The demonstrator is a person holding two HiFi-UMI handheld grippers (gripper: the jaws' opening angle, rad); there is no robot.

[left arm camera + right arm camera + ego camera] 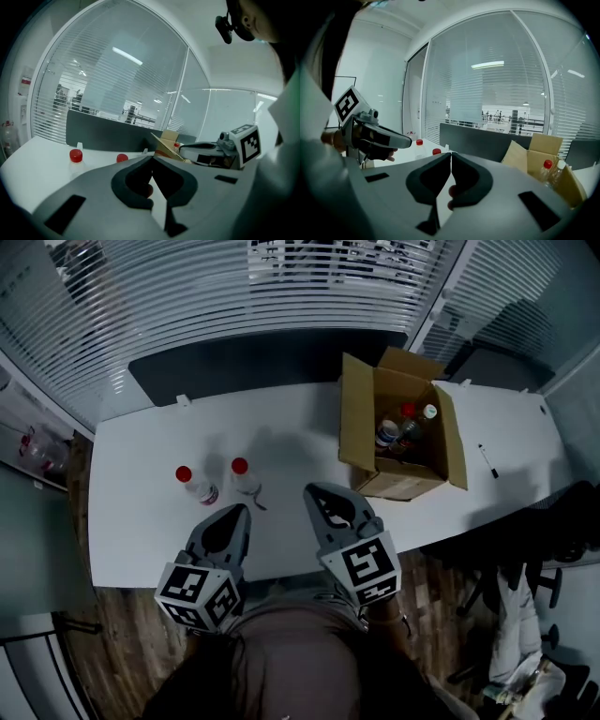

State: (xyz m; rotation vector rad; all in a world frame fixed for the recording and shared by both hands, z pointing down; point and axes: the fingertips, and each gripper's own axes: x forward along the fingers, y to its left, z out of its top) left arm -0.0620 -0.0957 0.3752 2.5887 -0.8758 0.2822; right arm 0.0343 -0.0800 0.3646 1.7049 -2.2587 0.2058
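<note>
Two clear plastic bottles (194, 486) (245, 476) (round red caps) standing on white tabletop (141, 517), just beyond left gripper (241, 511); right gripper (312, 491) hovering beside it, both holding jaws pressed together. Cardboard box (403, 480) sitting open.

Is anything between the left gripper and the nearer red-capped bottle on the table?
Nothing visible. Only bare white table lies between the left gripper and the red-capped bottle just ahead of it.
</note>
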